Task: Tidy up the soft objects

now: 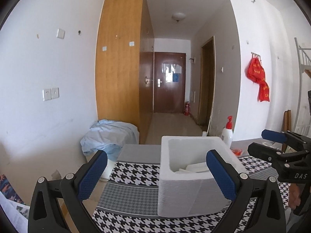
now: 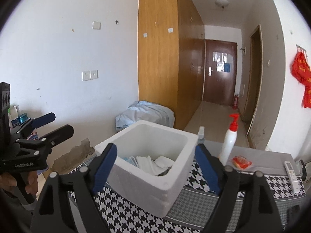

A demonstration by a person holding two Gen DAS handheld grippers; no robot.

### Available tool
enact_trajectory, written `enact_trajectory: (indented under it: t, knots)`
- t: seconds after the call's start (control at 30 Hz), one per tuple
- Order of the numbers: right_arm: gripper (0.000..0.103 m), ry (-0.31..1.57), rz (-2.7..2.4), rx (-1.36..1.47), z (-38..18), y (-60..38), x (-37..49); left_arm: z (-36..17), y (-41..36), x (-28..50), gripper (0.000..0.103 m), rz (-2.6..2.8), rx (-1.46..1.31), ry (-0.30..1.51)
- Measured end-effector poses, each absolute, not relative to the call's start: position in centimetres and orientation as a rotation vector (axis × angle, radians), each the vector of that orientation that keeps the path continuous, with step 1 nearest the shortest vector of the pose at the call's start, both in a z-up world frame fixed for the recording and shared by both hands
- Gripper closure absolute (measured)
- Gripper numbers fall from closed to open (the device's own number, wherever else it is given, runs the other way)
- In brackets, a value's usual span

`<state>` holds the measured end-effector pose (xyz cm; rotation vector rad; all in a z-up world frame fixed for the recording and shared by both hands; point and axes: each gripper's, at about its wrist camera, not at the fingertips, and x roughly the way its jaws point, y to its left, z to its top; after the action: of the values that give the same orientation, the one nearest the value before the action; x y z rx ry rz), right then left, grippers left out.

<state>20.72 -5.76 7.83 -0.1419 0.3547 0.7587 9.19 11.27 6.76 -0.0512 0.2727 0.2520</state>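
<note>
Now both your grippers, left (image 1: 156,171) and right (image 2: 155,166), have fingers wide apart, holding nothing, near the white foam box (image 2: 147,165) of soft white things (image 2: 153,162).

Foam box (image 1: 194,184) wall hides most contents; soft white items (image 2: 155,162) indistinct; remote (image 2: 291,174) buttons unreadable.

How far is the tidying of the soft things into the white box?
Done: white soft pieces lie inside the foam box. In hand: nothing; left gripper and right gripper both stand open and empty. Left: perhaps the red packet on the table.
</note>
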Motion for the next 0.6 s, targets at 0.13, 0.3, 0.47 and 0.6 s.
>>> enact_trajectory:
  t: [0.13, 0.3, 0.47, 0.6]
  knots:
    - [0.005, 0.318, 0.753, -0.111, 8.2, -7.1, 19.8, 7.1, 10.2, 8.6, 0.001, 0.237, -0.037, 0.263]
    - [0.001, 0.29, 0.726, -0.087, 8.3, -8.8, 18.7, 7.3, 8.8, 7.9, 0.001, 0.221, -0.024, 0.253]
    - [0.001, 0.274, 0.706, -0.086, 8.2, -10.2, 17.4, 7.2, 7.8, 7.4, 0.001, 0.201, -0.026, 0.245]
    - [0.001, 0.262, 0.69, -0.091, 7.9, -11.4, 16.4, 7.1, 7.0, 7.0, 0.001, 0.189, -0.024, 0.246]
